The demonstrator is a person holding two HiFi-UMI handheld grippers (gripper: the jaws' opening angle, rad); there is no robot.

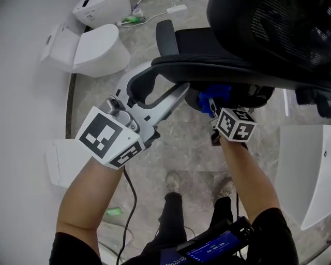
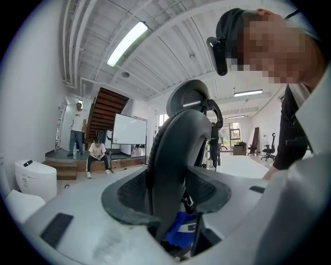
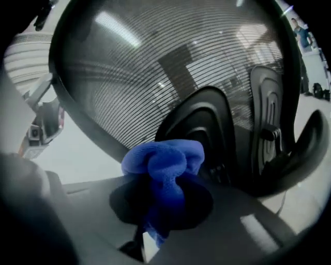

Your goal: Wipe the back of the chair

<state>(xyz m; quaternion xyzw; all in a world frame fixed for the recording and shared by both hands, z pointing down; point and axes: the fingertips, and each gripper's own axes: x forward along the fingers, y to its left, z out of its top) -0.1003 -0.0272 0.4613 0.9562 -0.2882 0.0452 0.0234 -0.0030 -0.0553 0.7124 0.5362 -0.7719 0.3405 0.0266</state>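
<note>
The black office chair fills the top of the head view, its mesh back (image 1: 279, 26) at the upper right. My left gripper (image 1: 166, 85) is shut on the chair's dark curved frame (image 2: 173, 155), which runs up between the jaws toward the headrest (image 2: 191, 98). My right gripper (image 1: 213, 106) sits just under the back's lower edge, shut on a bunched blue cloth (image 1: 214, 96). In the right gripper view the cloth (image 3: 163, 160) bulges out of the gripper (image 3: 163, 194), close in front of the mesh (image 3: 155, 67) and the black lumbar bracket (image 3: 207, 124).
Two white toilets (image 1: 98, 49) (image 1: 101, 10) stand on the stone floor at the upper left. A white box (image 1: 62, 160) is at the left and a white fixture (image 1: 305, 171) at the right. My feet (image 1: 173, 181) are below the chair. People (image 2: 77, 134) are by a staircase far behind.
</note>
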